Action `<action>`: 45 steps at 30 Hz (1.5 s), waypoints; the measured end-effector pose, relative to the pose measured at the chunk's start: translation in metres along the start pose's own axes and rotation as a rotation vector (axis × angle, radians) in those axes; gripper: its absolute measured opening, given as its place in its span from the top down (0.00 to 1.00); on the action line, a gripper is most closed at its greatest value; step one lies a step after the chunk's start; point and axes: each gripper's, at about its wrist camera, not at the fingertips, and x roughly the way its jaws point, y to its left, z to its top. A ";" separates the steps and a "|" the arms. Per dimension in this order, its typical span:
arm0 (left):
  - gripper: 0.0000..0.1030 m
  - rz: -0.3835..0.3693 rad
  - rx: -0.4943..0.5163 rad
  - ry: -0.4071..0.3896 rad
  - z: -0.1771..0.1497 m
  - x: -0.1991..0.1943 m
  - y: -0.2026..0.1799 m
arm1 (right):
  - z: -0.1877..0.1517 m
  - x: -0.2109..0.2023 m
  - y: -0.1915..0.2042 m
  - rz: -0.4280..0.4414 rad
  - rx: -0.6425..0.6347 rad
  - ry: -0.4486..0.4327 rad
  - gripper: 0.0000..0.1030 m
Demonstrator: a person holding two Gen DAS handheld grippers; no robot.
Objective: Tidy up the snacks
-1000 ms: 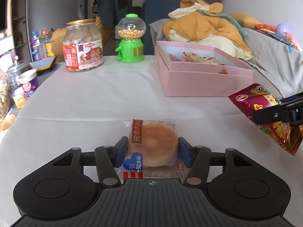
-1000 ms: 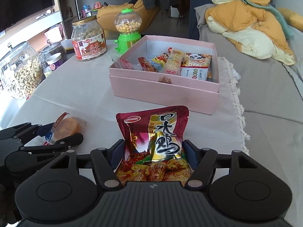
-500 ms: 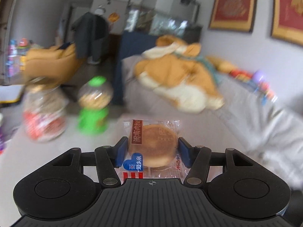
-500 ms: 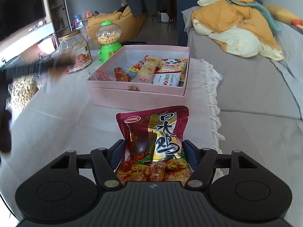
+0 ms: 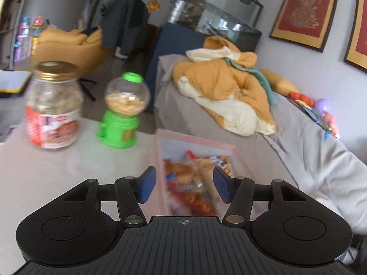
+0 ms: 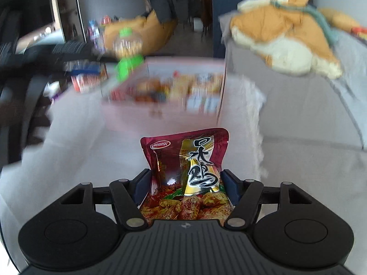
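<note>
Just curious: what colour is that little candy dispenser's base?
Bright green candy dispenser; left wrist view shows it best.

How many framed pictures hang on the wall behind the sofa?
2. One red picture in a gold and dark frame hangs above the sofa; a second red framed picture is cut off at the right edge. More may hang beyond view.

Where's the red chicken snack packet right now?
In the right wrist view the red snack packet is clamped in the right tongs, low and central, above the white tablecloth, short of the pink box.
</note>
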 end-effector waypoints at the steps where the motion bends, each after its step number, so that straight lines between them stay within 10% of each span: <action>1: 0.41 0.014 -0.001 0.004 -0.001 -0.009 0.002 | 0.010 -0.008 0.001 0.007 -0.003 -0.031 0.35; 7: 0.41 0.092 0.147 0.003 -0.005 -0.033 -0.027 | 0.119 -0.032 0.009 0.026 0.031 -0.174 0.35; 9: 0.41 0.117 0.197 0.001 -0.005 -0.033 -0.036 | 0.157 -0.022 0.013 0.031 0.050 -0.194 0.20; 14: 0.41 0.078 0.200 0.013 -0.008 -0.041 -0.036 | 0.200 0.012 0.020 -0.012 0.070 -0.121 0.13; 32: 0.41 0.136 0.151 0.117 -0.141 -0.047 -0.006 | -0.031 0.059 0.042 -0.091 0.102 0.074 0.13; 45: 0.39 0.242 0.294 0.120 -0.149 -0.040 -0.031 | -0.064 0.060 0.050 -0.158 0.076 -0.029 0.00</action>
